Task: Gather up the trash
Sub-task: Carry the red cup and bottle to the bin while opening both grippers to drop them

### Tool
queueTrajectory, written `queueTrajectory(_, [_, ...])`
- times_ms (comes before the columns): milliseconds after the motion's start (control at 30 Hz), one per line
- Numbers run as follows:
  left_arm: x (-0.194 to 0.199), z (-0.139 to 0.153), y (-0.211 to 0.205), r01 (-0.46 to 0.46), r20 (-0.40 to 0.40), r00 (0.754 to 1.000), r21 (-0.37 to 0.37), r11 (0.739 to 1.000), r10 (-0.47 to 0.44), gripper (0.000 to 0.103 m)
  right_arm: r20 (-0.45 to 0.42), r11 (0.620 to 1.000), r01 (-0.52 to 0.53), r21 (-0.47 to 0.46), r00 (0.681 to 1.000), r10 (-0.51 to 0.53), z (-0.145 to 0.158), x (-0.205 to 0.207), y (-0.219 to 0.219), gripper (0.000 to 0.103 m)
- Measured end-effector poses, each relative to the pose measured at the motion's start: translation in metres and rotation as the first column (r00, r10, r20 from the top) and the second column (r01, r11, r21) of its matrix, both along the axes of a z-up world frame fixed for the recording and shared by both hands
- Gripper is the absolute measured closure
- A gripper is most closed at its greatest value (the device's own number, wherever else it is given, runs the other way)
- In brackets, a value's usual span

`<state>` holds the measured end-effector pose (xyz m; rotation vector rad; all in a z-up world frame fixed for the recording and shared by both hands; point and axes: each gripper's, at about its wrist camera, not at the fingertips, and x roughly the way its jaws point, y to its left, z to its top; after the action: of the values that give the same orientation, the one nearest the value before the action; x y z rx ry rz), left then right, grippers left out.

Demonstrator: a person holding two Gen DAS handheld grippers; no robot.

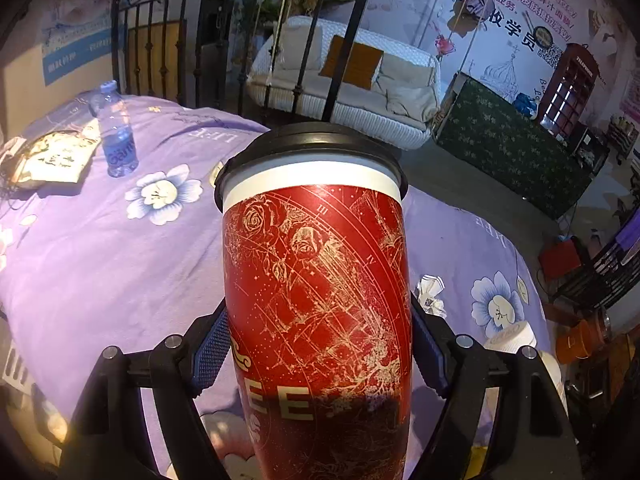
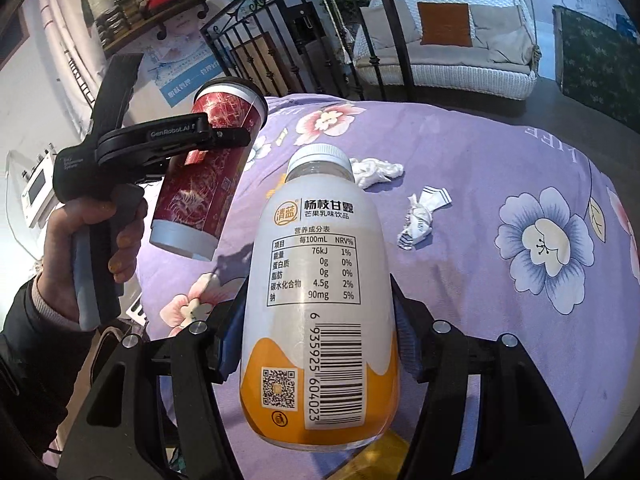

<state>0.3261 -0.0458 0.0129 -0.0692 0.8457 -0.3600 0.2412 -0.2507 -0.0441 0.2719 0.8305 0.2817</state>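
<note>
Left wrist view: left gripper (image 1: 320, 344) has its jaws spread wide and clamped on a red paper cup (image 1: 316, 300) w/ black lid, blue pads pressed on both sides; cup fills centre frame, lid end toward 12 o'clock, lifted above the surface, which is covered w/ a purple floral cloth (image 1: 100, 248). At 10 o'clock a clear water bottle (image 1: 116, 132) w/ blue label stands on the cloth, a flat snack packet (image 1: 52, 156) just beside it toward 9. At 3–4 o'clock a crumpled wrapper (image 1: 430, 296) lies on the cloth, and a white bottle cap (image 1: 510, 336) shows behind the right finger. Right wrist view: right gripper (image 2: 316, 344) has jaws abt half spread, closed on a white-and-orange drink bottle (image 2: 320, 288), white cap toward 12, held off the cloth. At 9–10 o'clock a hand (image 2: 80, 248) holds the left gripper w/ the red cup tilted in the air. At 1 o'clock a white crumpled tissue (image 2: 376, 170) lies on the cloth; the wrapper near it, toward 2–3.
</note>
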Motion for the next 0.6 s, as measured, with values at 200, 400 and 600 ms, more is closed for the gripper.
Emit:
queueTrajectory(200, [-0.059,0.008,0.051,-0.059,0.119,0.991,0.026,0.998,0.055,0.027,0.058,0.999,-0.047,0.024,0.997,0.046,0.013,-0.028,0.045,0.041])
queueTrajectory(400, [-0.104,-0.001,0.105,-0.143,0.114,0.983,-0.017,0.990,0.144,0.027,0.085,0.993,-0.100,0.070,0.992,0.094,0.013,-0.054,0.090,0.041])
queueTrajectory(600, [-0.150,-0.013,0.153,-0.259,0.115,0.959,-0.017,0.966,0.259,0.027,0.101,0.985,-0.148,0.083,0.985,0.139,0.003,-0.075,0.132,0.041])
